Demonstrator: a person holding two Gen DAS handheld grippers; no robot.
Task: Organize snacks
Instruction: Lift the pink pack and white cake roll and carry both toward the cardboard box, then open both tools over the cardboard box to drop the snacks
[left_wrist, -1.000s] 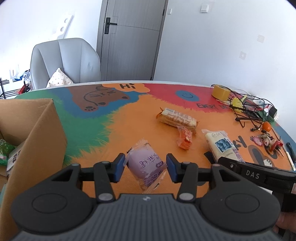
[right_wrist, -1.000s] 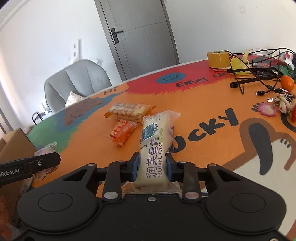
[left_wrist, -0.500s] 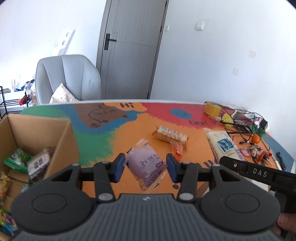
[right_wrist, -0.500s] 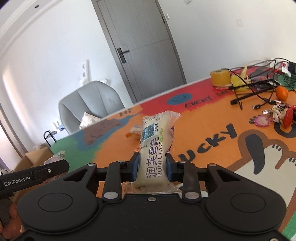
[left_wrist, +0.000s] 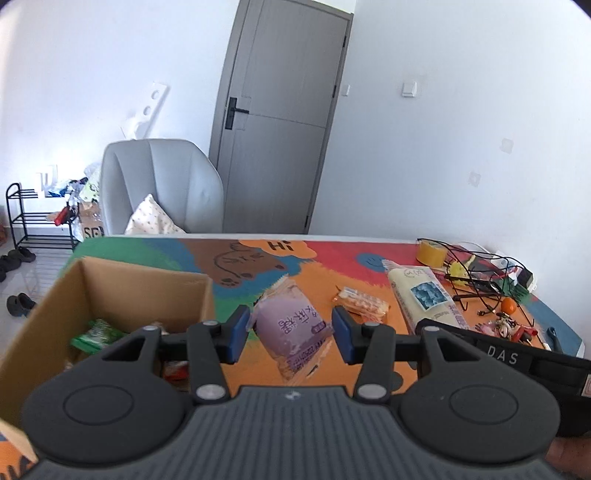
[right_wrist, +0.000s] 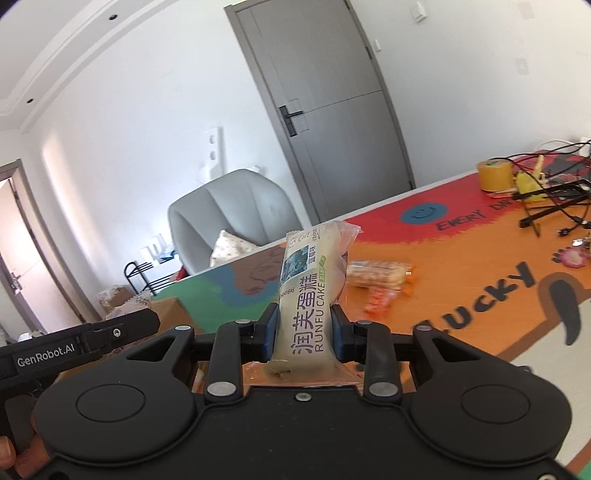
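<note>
Bright daylight, sharp focus, fisheye-bent edges

The box (left_wrist: 122, 291) sits at the left of the surface (left_wrist: 321, 273), snacks inside; the tape roll (left_wrist: 430, 253) and cables (left_wrist: 476, 273) lie far right

cake packet (right_wrist: 312, 295): glossy plastic | box (left_wrist: 110, 291): matt cardboard | claw (left_wrist: 291, 334): matt plastic

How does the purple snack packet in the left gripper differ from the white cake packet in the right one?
The purple packet is short and squat; the white cake packet is long and slim. The purple packet hangs tilted in wider-set jaws; the white cake packet stands upright in narrow jaws. Both are sealed, held off the table.
</note>
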